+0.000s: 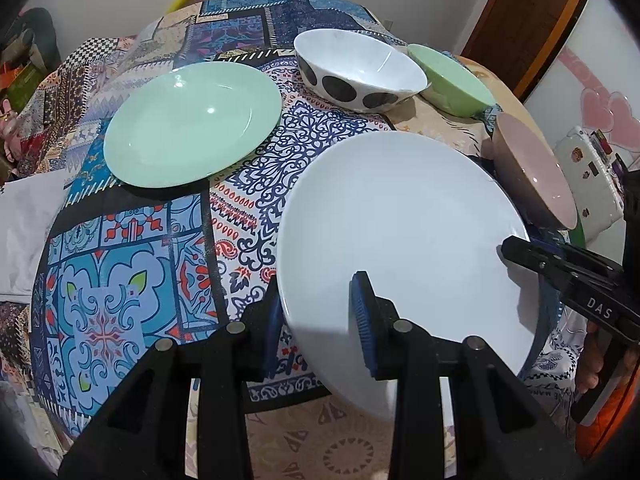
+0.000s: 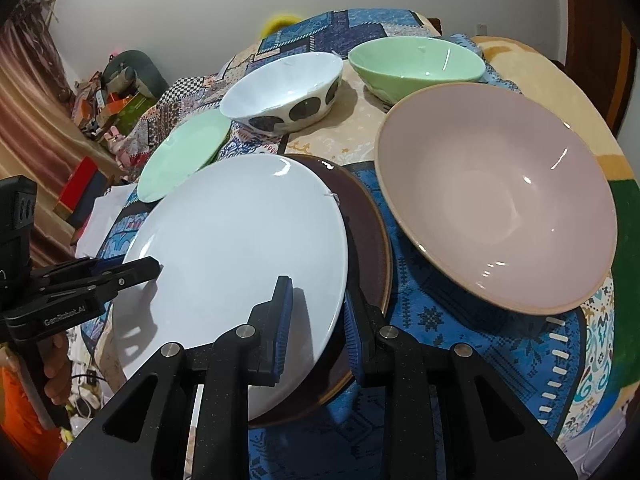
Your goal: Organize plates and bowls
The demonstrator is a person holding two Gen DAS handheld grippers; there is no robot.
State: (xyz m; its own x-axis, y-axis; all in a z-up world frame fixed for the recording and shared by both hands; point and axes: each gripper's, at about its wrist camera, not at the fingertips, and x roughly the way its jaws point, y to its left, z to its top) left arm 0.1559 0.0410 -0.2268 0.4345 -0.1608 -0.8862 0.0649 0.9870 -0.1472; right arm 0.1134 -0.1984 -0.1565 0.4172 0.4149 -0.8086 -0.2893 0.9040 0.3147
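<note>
A white plate (image 1: 400,240) (image 2: 240,256) lies on top of a dark brown plate (image 2: 368,240). My left gripper (image 1: 316,320) straddles the white plate's near left rim, jaws apart, one finger above and one below. My right gripper (image 2: 316,320) straddles its right rim the same way, also with a gap showing; its finger (image 1: 560,268) shows in the left wrist view, and the left gripper's fingers (image 2: 120,272) show in the right wrist view. A green plate (image 1: 192,124) (image 2: 184,152) lies to the far left.
A white bowl with black dots (image 1: 360,68) (image 2: 284,92), a green bowl (image 1: 452,80) (image 2: 416,64) and a large pink bowl (image 1: 536,172) (image 2: 496,204) stand on the patterned cloth (image 1: 140,280). The table's near edge lies just below the plates.
</note>
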